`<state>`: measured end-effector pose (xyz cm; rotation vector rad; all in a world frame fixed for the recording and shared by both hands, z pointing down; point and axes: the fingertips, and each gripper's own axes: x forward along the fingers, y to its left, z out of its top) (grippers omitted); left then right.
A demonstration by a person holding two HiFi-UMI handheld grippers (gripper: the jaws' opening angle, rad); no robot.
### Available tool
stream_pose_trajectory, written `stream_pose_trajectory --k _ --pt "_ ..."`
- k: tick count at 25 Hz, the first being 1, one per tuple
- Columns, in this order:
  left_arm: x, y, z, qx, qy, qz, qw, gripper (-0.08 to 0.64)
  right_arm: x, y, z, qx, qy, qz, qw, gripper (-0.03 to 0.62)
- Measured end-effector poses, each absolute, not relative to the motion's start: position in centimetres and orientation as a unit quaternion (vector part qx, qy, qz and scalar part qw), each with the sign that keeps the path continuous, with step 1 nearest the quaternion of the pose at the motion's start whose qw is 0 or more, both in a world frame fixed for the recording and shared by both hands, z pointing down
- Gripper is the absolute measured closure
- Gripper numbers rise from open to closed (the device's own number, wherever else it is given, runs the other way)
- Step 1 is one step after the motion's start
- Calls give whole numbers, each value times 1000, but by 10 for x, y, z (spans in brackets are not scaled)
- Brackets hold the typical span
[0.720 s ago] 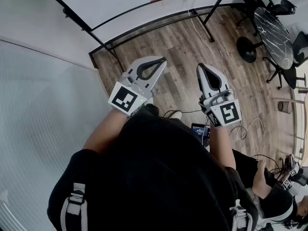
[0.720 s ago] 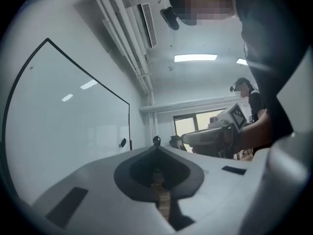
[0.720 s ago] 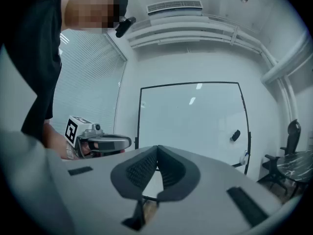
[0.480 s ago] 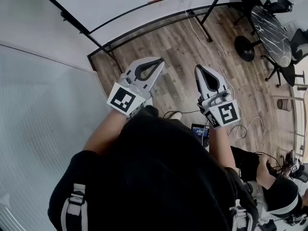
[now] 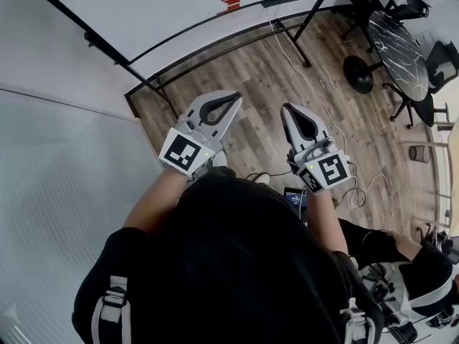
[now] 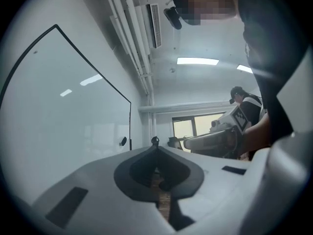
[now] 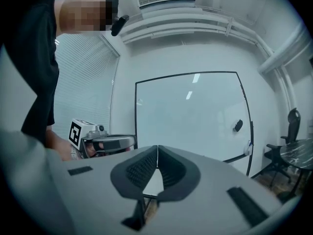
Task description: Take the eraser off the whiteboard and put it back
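Note:
The whiteboard [image 5: 165, 6] stands ahead of me on a black frame. On its face near the right edge sits the eraser [image 7: 237, 125], a small dark block; it also shows as a dark spot, the eraser [image 6: 123, 141], by the board's frame. In the head view a small red piece [image 5: 233, 1] juts from the board at about that place. My left gripper [image 5: 235, 99] and right gripper [image 5: 286, 109] are held level over the wood floor, well short of the board. Both are shut with their tips touching and nothing between them, as the left gripper [image 6: 155, 142] and right gripper [image 7: 157, 147] views confirm.
The whiteboard's stand legs [image 5: 290, 38] and a white cable [image 5: 301, 67] lie on the floor ahead. A round dark table [image 5: 401, 41] with office chairs stands at the far right. A frosted glass wall [image 5: 64, 192] runs along my left. Another person [image 5: 423, 292] sits at lower right.
The whiteboard and its stand have slid lower in the head view, so they sit nearer. Both grippers have shifted slightly up and left in the view and stay shut and empty.

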<state>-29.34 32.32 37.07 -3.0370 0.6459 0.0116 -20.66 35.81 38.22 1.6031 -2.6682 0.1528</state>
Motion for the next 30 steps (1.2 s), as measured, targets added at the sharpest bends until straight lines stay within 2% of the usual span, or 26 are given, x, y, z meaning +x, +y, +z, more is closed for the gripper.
stream_pose_trajectory --k 6,15,24,30 --pt "-314 294 377 -981 196 2 13 555 -230 324 388 516 -854 67 -3 588" --pt "-319 262 391 -985 174 2 -6 555 -247 288 399 523 -849 74 12 588" --pt "-293 225 400 -984 178 -11 -8 555 -214 251 415 527 -845 86 13 588" --pt "-249 192 397 -983 184 -15 6 555 -175 212 413 516 -853 77 8 588"
